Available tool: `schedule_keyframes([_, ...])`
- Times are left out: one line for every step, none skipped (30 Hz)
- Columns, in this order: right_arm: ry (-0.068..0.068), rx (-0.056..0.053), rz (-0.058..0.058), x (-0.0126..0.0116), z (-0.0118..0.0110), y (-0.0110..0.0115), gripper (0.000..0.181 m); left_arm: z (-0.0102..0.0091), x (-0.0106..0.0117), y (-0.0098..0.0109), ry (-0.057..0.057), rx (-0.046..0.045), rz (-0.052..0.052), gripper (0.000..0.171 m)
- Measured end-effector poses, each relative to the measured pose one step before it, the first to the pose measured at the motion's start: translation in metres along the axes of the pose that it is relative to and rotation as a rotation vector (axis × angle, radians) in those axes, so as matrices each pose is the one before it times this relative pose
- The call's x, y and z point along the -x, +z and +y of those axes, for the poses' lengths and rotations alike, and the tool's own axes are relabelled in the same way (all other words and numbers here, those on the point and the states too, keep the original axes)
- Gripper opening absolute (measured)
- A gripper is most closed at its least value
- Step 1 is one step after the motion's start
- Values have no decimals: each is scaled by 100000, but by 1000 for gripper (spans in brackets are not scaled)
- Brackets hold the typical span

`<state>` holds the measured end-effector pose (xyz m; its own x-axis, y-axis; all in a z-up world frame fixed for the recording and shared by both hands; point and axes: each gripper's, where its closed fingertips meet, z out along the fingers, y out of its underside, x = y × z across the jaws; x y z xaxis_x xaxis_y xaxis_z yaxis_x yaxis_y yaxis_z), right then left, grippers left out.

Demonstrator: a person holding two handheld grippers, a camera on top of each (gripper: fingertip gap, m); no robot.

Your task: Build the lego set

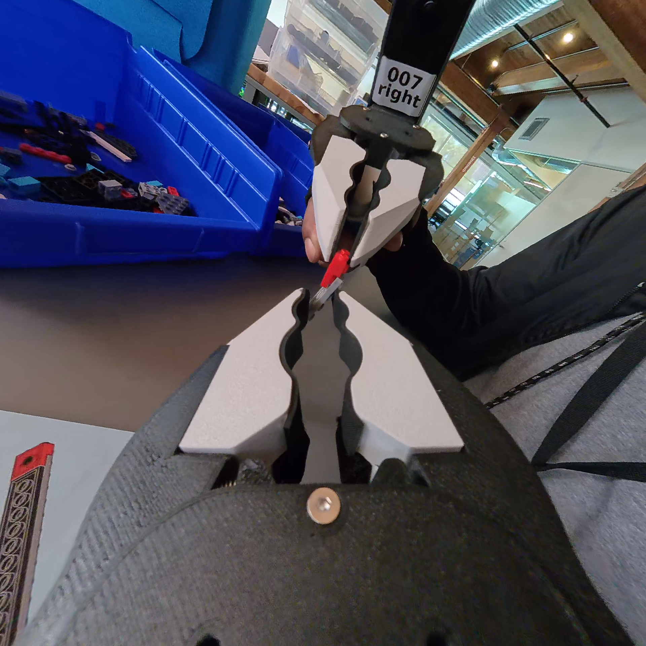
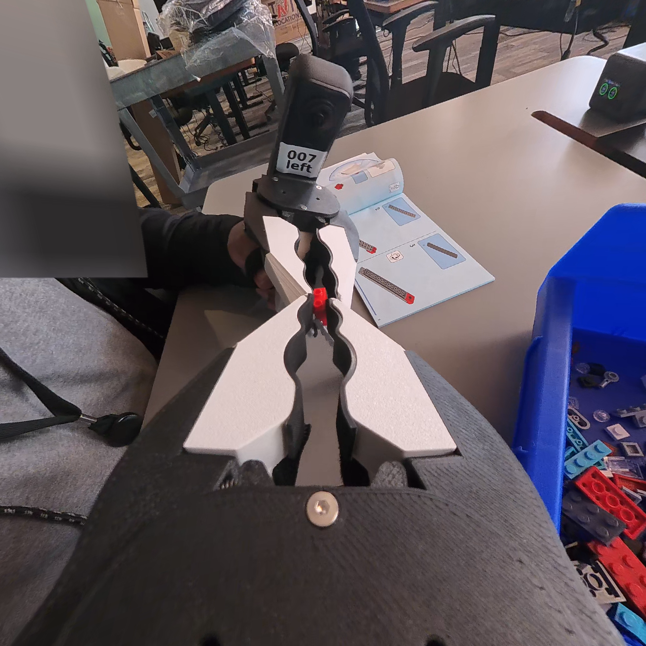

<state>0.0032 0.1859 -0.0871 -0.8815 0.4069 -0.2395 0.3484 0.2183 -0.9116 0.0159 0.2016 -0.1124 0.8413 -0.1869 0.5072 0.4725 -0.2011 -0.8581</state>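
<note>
Tongs [image 1: 320, 297] tip-to-tip on red brick [image 1: 335, 267]

Bench [image 2: 472, 195]: a grey-tan top is seen across the middle and right of the right wrist view, and as a blurred band at mid-left of the left wrist view.
Booklet [image 2: 419, 251]: a pale blue instruction booklet is laid open on the bench, right of centre; a corner of one page [image 1: 24, 507] is seen at lower left in the left wrist view.
Blue bin [image 2: 545, 349]: a plastic bin is set on the bench at the right edge, holding loose bricks; in the left wrist view it [image 1: 140, 237] fills the upper left.
Small device [image 2: 618, 91]: a dark box with two green rings is stood on the bench at the upper right corner.
</note>
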Motion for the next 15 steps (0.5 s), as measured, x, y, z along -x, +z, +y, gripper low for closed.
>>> schedule_keyframes([270,-48,-177,3,-2,-10,9,13,7,-1,627,65,-215,13])
schedule_keyframes([354,32,-124,-20,28,9,9,19,40,4,646,150,-526,13])
schedule_keyframes([306,-46,-84,-26,15,-10,9,17,49,4,682,140,-575,13])
schedule_keyframes([285,-41,-84,-21,5,-5,9,-16,35,2,394,-68,-416,14])
schedule_keyframes([12,50,79,-23,6,-9,9,-8,61,-1,226,-73,-493,14])
schedule_keyframes([-142,91,152,-18,14,-1,9,-3,87,-3,162,-67,-612,15])
schedule_keyframes([-65,-23,126,-11,-9,-5,9,-29,38,-6,145,-309,-199,15])
schedule_keyframes([-16,-160,55,-3,-33,-16,9,-45,-1,-2,-33,-504,10,15])
schedule_keyframes([-7,-122,27,1,-27,-19,9,-47,0,7,10,-473,-56,15])
schedule_keyframes([-75,-71,125,-20,-11,-19,9,-30,14,8,114,-416,-226,15])
schedule_keyframes([-44,-118,123,-28,-28,-25,9,-44,16,18,302,-513,-309,15])
schedule_keyframes([-42,-173,11,6,-29,-28,9,-47,-13,27,367,-491,-150,16])
schedule_keyframes([-70,-183,25,8,-42,-21,9,-53,-24,8,325,-526,-57,16])
schedule_keyframes([-125,-186,152,-13,-42,-21,9,-56,-8,15,201,-638,-102,16])
schedule_keyframes([-175,-144,156,-6,-42,-31,9,-67,-7,15,192,-650,-145,16])
